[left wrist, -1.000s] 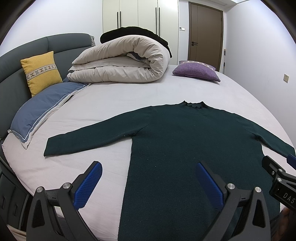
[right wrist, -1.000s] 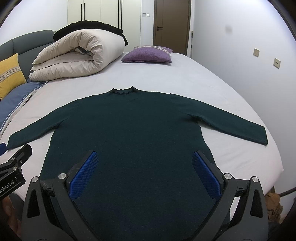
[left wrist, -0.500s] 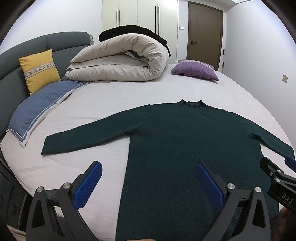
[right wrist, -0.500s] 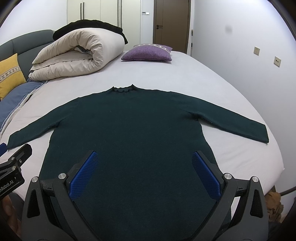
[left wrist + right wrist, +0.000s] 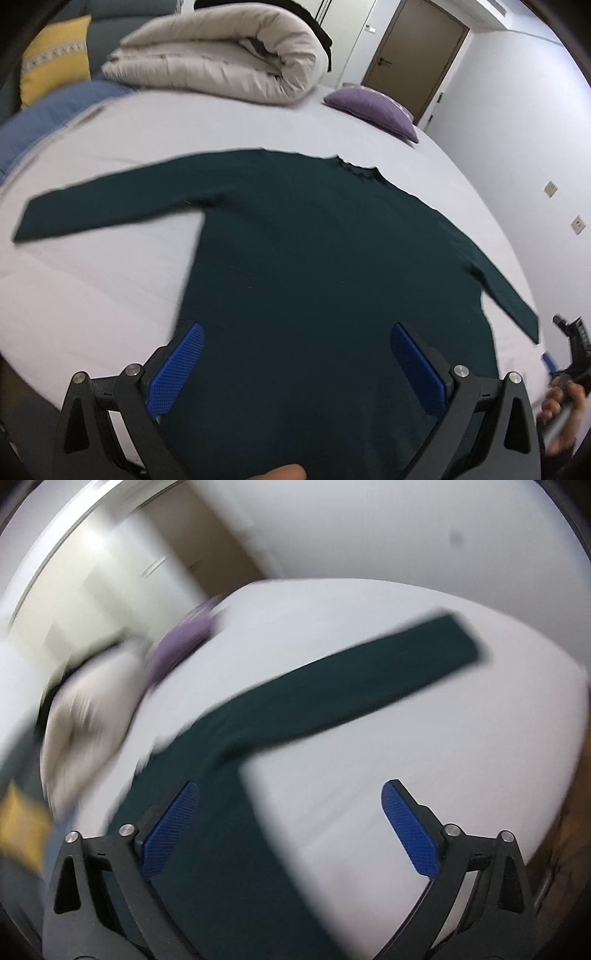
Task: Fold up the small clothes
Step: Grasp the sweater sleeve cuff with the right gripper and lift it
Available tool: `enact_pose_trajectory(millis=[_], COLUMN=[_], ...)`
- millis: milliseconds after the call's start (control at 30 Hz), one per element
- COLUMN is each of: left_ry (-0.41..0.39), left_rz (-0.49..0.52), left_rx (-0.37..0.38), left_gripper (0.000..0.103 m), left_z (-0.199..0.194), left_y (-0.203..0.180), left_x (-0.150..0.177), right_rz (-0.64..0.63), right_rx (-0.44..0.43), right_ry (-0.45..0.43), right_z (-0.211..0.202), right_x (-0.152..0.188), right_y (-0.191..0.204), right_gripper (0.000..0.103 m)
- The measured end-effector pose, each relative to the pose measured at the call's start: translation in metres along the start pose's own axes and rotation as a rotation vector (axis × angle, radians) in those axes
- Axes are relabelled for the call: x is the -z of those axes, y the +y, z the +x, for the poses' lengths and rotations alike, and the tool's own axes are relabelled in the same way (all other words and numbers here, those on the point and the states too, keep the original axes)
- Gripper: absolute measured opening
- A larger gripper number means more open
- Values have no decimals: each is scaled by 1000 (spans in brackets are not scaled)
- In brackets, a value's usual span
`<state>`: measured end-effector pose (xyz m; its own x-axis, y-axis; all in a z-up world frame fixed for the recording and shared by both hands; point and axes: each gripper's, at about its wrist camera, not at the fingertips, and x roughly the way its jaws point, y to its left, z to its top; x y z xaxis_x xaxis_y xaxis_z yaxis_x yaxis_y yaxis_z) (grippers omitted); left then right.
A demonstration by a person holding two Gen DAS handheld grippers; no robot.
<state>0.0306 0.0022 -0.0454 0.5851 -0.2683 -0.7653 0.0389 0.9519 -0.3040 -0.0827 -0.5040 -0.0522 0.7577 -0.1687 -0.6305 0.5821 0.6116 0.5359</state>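
A dark green long-sleeved sweater [image 5: 314, 258] lies flat on the white bed [image 5: 92, 295], both sleeves spread out. My left gripper [image 5: 295, 365] is open and empty, hovering over the sweater's lower body. My right gripper [image 5: 291, 823] is open and empty, above the sweater's right side edge; the right sleeve [image 5: 351, 690] stretches away ahead of it. The right wrist view is blurred and tilted. The right gripper also shows at the far right of the left wrist view [image 5: 572, 332], beside the right cuff.
A rolled beige duvet [image 5: 229, 66], a purple cushion [image 5: 373, 110], a yellow cushion [image 5: 55, 59] and a blue pillow [image 5: 48, 110] lie at the far end of the bed. The bed's right edge [image 5: 554, 775] drops off near the wall.
Both grippers have moved forward over the sweater. The right gripper has swung to the right and tilted, now facing the right sleeve. Both stay open.
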Motion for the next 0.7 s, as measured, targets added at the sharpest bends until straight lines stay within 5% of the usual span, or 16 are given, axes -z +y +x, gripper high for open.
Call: enact_pose_trajectory(millis=[167,300,433,567,633,700], left_ry=[41,141,157,188,191,190], left_rz=[-48,19,-34,-72,-83,-84], left_rx=[93,57,84,133,165,194], left_gripper=[103,103,103,103,103,103], left_z=[25,50,64,78,84,88], left_y=[-15,-36,-34,-33,-33,-35], left_x=[-4,-7,-12,-17,-21,-24], right_rz=[293,387,403,405,391,388], right_rx=[-18,-25,-47,-60,-82,-76], right_ry=[-43,-16,-18,-12,1,38], right_z=[18,47,69,94,106,122], right_x=[-58,-74,-97,-113,-123,-130], right_y=[-108,-142,-155,-160,-160,-164], right_gripper=[96,88,79,63,44,15])
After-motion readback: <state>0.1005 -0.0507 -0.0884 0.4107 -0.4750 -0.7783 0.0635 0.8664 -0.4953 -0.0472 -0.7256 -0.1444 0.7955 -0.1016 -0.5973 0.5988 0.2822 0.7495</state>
